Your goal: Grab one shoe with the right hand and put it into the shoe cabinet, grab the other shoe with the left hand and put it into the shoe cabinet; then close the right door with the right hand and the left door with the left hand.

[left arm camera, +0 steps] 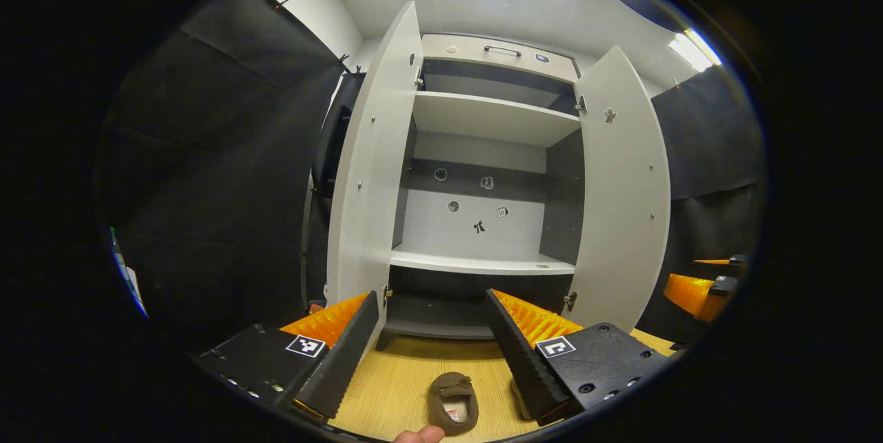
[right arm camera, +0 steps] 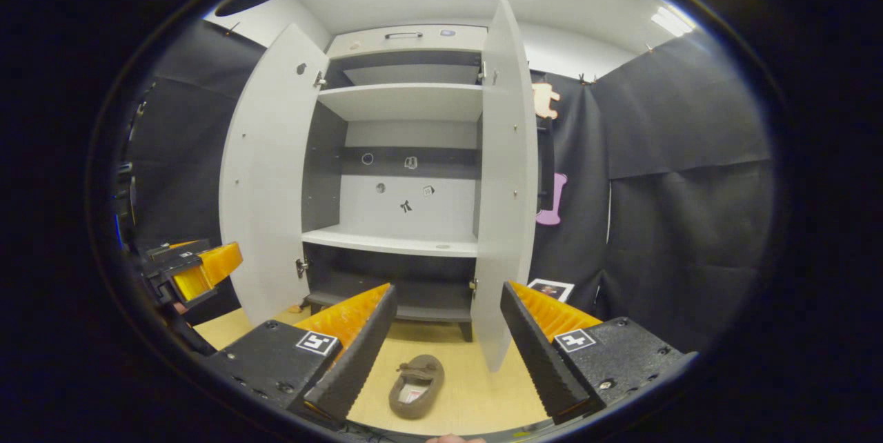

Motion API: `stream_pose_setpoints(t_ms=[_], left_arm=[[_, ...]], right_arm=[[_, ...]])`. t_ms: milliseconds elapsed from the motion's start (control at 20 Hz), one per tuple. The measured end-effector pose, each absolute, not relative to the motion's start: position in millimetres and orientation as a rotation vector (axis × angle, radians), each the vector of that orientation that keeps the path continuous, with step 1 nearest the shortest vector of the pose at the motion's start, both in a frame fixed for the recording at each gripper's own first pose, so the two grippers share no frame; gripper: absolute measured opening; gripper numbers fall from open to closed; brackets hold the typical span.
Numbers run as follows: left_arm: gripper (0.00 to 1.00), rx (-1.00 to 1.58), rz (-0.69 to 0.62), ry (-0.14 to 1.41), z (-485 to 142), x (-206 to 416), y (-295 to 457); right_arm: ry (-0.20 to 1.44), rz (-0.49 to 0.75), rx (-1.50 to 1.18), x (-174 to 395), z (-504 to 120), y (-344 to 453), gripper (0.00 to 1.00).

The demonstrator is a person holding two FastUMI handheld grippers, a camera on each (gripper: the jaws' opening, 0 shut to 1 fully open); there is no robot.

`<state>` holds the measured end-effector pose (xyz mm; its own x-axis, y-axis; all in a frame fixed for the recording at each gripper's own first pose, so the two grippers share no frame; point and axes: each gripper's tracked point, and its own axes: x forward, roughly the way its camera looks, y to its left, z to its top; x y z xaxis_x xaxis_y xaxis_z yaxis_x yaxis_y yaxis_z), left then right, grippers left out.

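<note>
On floor: 1 shoe | cabinet: 2 doors open | 2 tools open

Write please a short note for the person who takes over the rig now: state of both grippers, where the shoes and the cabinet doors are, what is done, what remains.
Left gripper: open, holding nothing.
Right gripper: open, holding nothing.
Shoe cabinet: left door and right door both open, shelves bare.
A brown shoe lies on the wooden floor before the cabinet, in front of the right gripper; the left gripper view shows a brown shoe in front of the left gripper too.
Done: nothing yet.
Left: grab and place both shoes, then close the right door and the left door.
</note>
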<state>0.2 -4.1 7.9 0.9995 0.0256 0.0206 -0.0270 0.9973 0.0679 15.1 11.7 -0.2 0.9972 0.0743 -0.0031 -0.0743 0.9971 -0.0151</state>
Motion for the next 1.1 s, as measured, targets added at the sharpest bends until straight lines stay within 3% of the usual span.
stream_pose_setpoints(t_ms=[300, 450, 600, 800, 1100], left_arm=[[0.95, 0.077, 0.025, -0.011, 4.8, 0.1, -2.8], [0.95, 0.081, 0.018, -0.006, 3.5, -1.1, -4.0], [0.95, 0.087, 0.016, -0.005, 2.7, -1.7, -2.0], [0.95, 0.099, 0.025, 0.002, 0.5, -4.8, 4.8], [0.95, 0.093, 0.053, 0.016, -4.0, -5.7, 18.5]], right_arm=[[0.134, 0.167, -0.037, 43.6, -55.9, 47.4, 0.99], [0.276, 0.22, -0.035, 61.6, -114.6, 70.7, 0.96], [0.45, 0.268, -0.02, 74.4, -190.6, 87.7, 0.99], [0.635, 0.268, -0.01, 88.8, -271.6, 90.7, 0.99], [0.725, 0.255, -0.035, 105.2, -312.6, 90.8, 0.87]])
